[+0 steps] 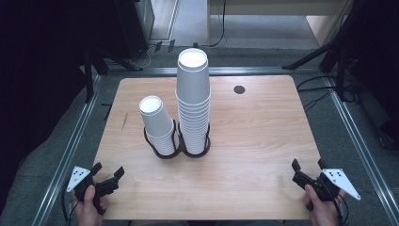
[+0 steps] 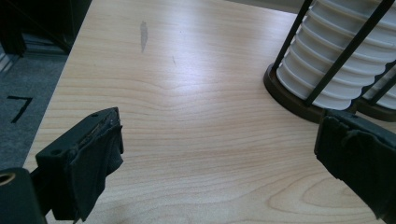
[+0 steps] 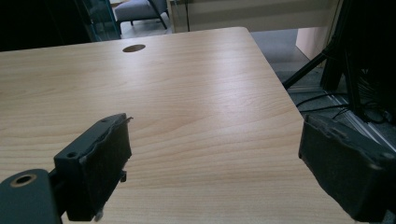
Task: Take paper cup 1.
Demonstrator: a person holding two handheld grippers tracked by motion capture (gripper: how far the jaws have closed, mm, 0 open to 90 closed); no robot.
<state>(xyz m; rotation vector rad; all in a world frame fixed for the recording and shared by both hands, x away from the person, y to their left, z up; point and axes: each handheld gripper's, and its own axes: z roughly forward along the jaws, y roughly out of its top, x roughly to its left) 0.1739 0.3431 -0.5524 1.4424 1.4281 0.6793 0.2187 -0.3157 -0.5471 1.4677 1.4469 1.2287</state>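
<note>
Cups stand in two stacks mid-tabletop, each in a ring of a dark wire holder (image 1: 181,151): the short stack (image 1: 157,125) ahead and to the right of the left claw (image 1: 109,179), the tall stack (image 1: 193,101) touching it on its far side, well ahead and left of the right claw (image 1: 308,165). Both claws rest at the near corners with jaws apart and nothing between them.

The tall stack looks top-heavy; a sideways nudge or a pinch too low could likely tip it, or drag several nested cups up together. The short stack leans slightly towards the left claw, so a squeeze on its thin wall might crush the cup or pull the holder along.

The holder's upright wires (image 2: 348,49) cross the lower cups and would block a low grip. Beyond lie bare tabletop (image 1: 263,141), a cable hole (image 1: 239,89) at the far side, and stands and cables on the floor.
</note>
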